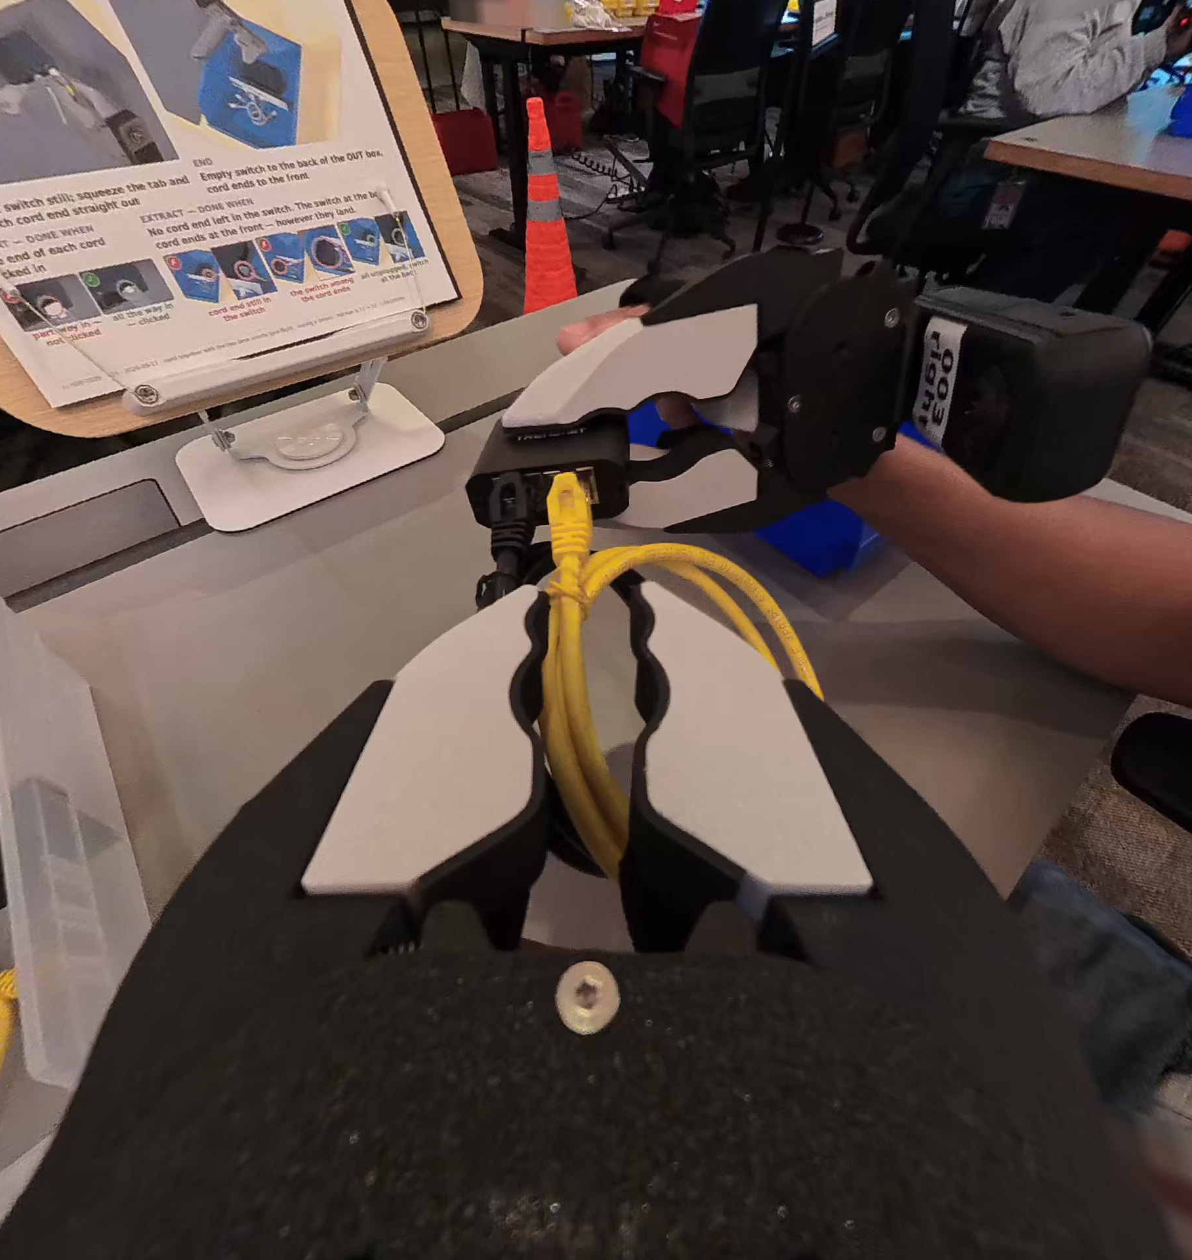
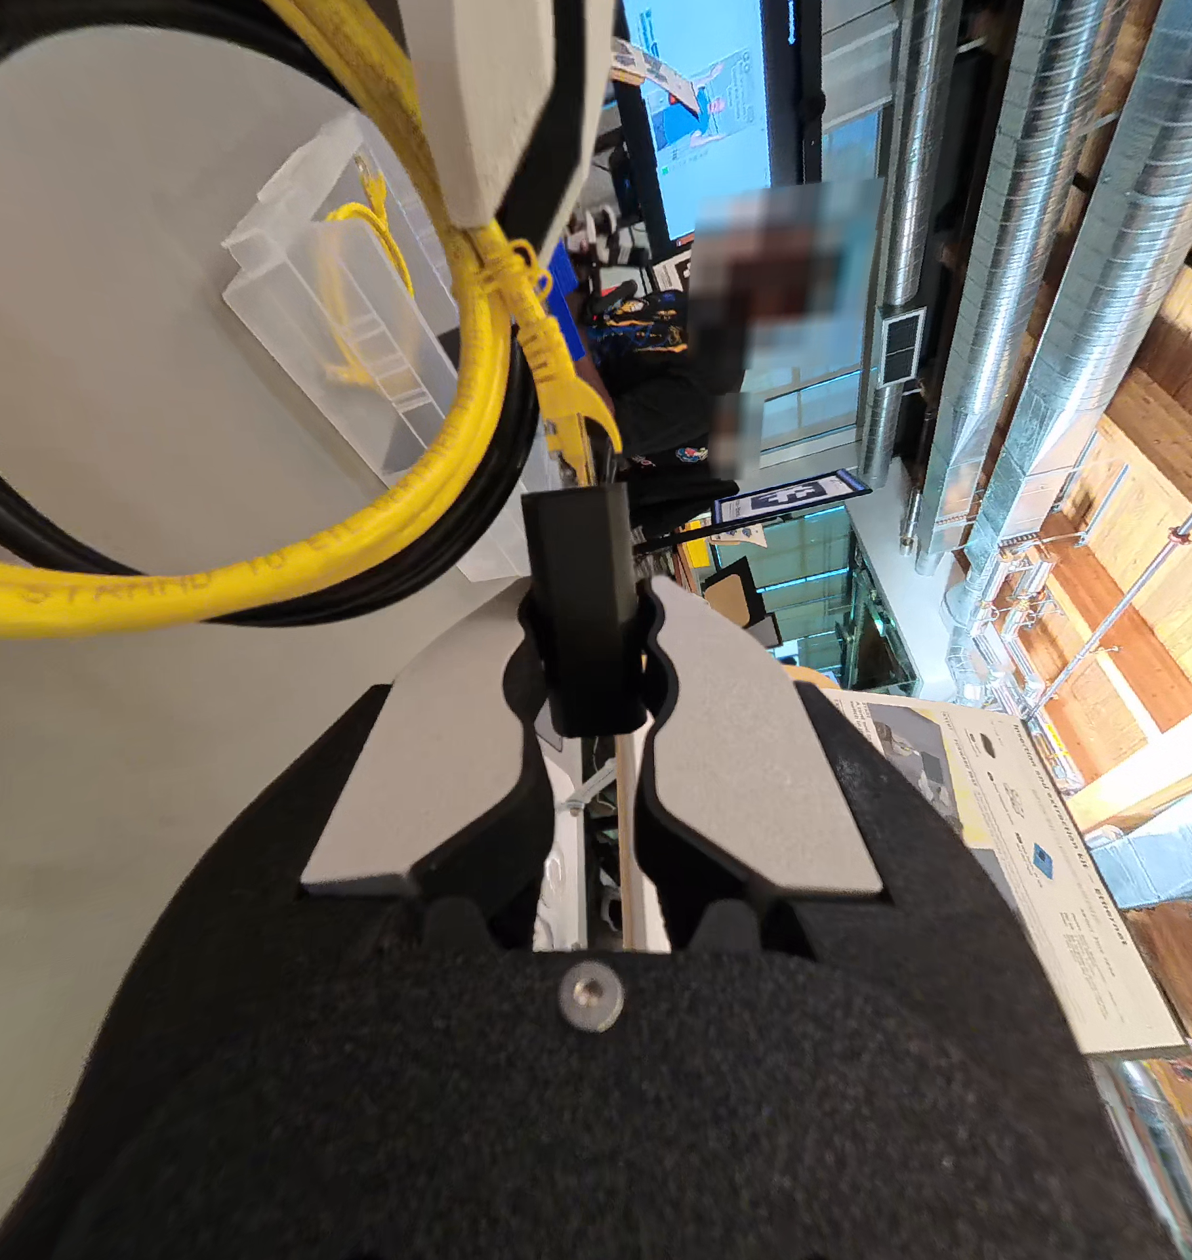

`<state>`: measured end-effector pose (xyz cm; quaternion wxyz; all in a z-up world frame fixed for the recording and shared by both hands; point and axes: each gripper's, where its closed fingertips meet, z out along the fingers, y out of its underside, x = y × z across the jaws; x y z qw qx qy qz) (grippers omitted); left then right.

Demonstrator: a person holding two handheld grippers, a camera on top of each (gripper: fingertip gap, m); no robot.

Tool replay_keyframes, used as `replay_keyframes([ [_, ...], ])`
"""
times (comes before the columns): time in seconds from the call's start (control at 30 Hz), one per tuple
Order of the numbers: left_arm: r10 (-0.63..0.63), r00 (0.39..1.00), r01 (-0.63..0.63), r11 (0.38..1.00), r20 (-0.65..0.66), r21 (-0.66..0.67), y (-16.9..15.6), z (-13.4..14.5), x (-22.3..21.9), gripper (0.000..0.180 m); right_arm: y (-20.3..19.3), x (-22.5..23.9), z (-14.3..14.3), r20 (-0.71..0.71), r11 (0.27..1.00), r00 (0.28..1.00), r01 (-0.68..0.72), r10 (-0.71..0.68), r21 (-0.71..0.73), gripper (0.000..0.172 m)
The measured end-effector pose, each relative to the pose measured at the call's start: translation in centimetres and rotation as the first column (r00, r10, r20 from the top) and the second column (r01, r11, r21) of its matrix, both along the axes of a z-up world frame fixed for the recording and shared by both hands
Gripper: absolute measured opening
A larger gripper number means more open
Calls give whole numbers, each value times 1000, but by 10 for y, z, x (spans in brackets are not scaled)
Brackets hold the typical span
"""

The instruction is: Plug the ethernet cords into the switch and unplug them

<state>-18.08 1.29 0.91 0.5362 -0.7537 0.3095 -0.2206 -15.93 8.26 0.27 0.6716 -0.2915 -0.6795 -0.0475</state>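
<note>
Small black box-shaped plastic switch (image 1: 552, 470): we are clamping it in the right gripper (image 1: 559, 470), above the table. Bundled yellow ethernet cord (image 1: 579, 688): plug meeting a port, seemingly part-inserted, left gripper (image 1: 586, 607) slack around it. Black cord (image 1: 508, 508): already plugged. Unplugging is remaining.

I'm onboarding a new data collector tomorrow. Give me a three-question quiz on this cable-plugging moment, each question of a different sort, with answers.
1. True or false: the right gripper grips the black switch.
2. Which cords meet the switch's ports? A) yellow only B) black only C) a yellow cord and a black cord
3. Fill in: the bundled yellow cable lies against the left gripper's ____ finger.

Key: 1 true; 2 C; 3 left.
</note>
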Motion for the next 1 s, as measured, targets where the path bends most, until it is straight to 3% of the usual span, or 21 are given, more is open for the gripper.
replay_keyframes([
  [0.1,-20,999,20,1000,27,-14,-4,4,-1,20,-4,-1,2,-20,999,999,-28,27,-23,24],
  [0.37,-11,1000,11,998,-8,-61,-13,1,0,40,-2,-3,2,-28,1000,1000,-8,8,-1,24],
  [0.5,92,994,-91,996,-62,24,-4,1,-10,8,-7,-6,4,-41,1000,999,-21,21,-17,24],
  [0.63,82,994,-81,997,-71,15,-6,0,-11,8,-9,-8,4,-30,999,999,-21,20,-27,24],
  [0.83,30,999,-28,999,31,-43,-16,14,-8,33,-3,-6,3,-62,997,998,-23,18,-69,24],
  [1.0,35,999,-34,999,39,-28,-20,14,-6,40,2,-1,8,-81,998,997,-3,-2,-58,24],
])
